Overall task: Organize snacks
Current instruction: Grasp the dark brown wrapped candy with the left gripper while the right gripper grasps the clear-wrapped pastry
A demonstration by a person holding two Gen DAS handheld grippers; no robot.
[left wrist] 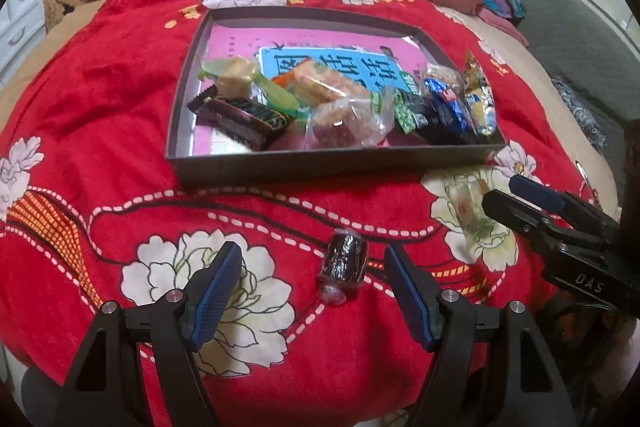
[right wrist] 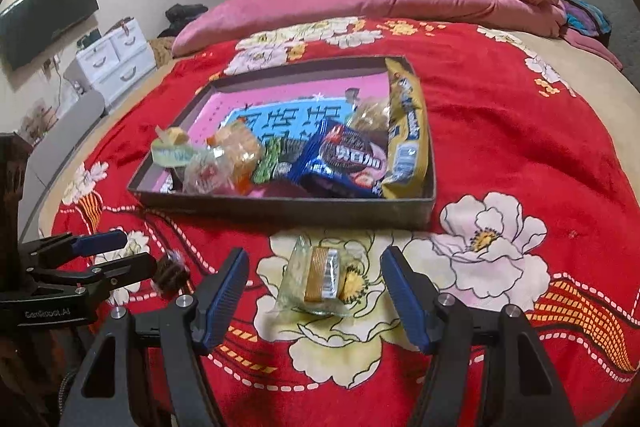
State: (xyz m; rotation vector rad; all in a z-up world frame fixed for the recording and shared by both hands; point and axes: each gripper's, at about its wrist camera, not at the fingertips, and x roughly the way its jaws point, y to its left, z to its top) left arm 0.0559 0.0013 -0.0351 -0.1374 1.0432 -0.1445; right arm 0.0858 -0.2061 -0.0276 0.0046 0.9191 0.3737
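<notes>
Dark snack blurred; tray wall hides wrappers' undersides.

The left gripper, black-framed with blue ribbed pads, fills the bottom of its own view, jaws spread wide with nothing pressed between them, and juts in at the lower left of the right view. The matching right gripper likewise stands parted and empty, entering the left view's right edge.

Plush red blanket; glossy plastic snack wrappers; matt cardboard tray
</notes>
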